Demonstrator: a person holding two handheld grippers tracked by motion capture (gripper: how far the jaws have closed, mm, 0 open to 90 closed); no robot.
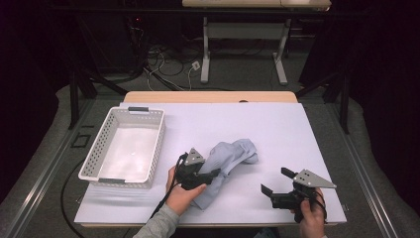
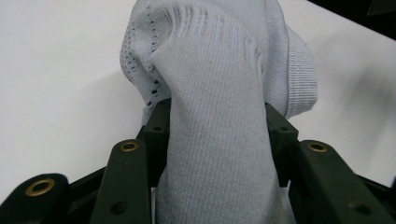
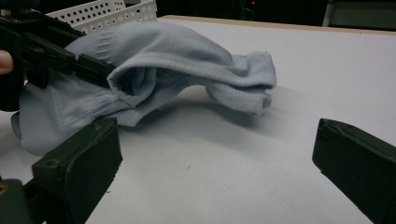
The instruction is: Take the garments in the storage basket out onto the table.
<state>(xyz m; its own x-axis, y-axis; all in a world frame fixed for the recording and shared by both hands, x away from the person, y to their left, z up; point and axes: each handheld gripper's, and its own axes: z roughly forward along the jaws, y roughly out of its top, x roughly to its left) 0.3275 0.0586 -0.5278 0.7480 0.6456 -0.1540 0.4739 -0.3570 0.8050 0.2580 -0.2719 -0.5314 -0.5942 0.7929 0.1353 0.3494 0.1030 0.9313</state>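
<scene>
A light blue knitted sock lies bunched on the white table, a little front of centre. My left gripper is shut on its near end. In the left gripper view the fabric is pinched between the two black jaws of the left gripper and bulges past them. My right gripper hovers low at the front right, open and with nothing in it, pointing toward the sock. The wide gap of the right gripper shows bare table. The left gripper shows there too, gripping the sock's left end.
A white perforated basket stands at the table's left, with nothing in it; its rim appears behind the sock. The wooden table edge runs along the back. Beyond it are desk legs and cables on the floor.
</scene>
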